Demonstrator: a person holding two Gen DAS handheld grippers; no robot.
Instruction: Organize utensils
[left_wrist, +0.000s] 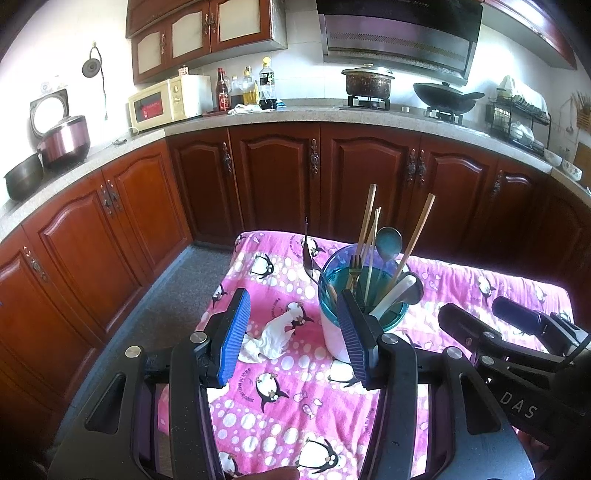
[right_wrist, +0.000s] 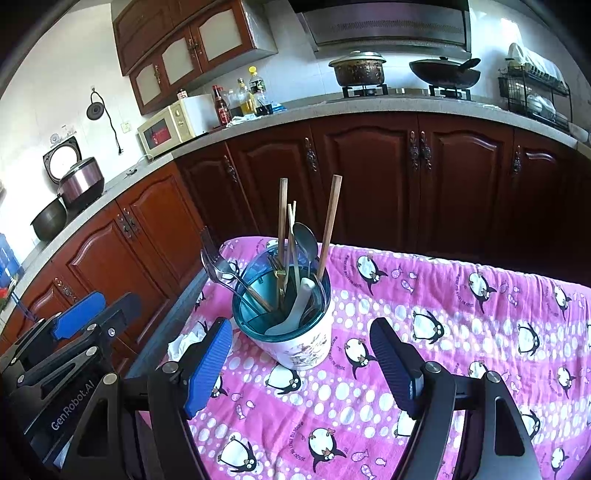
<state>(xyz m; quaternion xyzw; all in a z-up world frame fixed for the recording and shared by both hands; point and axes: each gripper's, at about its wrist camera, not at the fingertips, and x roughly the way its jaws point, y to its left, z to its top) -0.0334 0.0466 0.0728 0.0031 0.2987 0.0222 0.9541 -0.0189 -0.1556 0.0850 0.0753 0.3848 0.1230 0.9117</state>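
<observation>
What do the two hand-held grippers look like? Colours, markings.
Both are black frames with silver pivot bolts and two ribbed blue pads each. The left hand-held gripper carries white "GenRobot.AI" lettering on its body, read in the right wrist view. The right hand-held gripper shows "DAS" in the left wrist view, plus a thin black cable.

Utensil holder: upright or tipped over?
Upright. The utensil holder stands on its base on the penguin cloth, its teal rim facing up, with chopsticks and spoons sticking out the top.
</observation>
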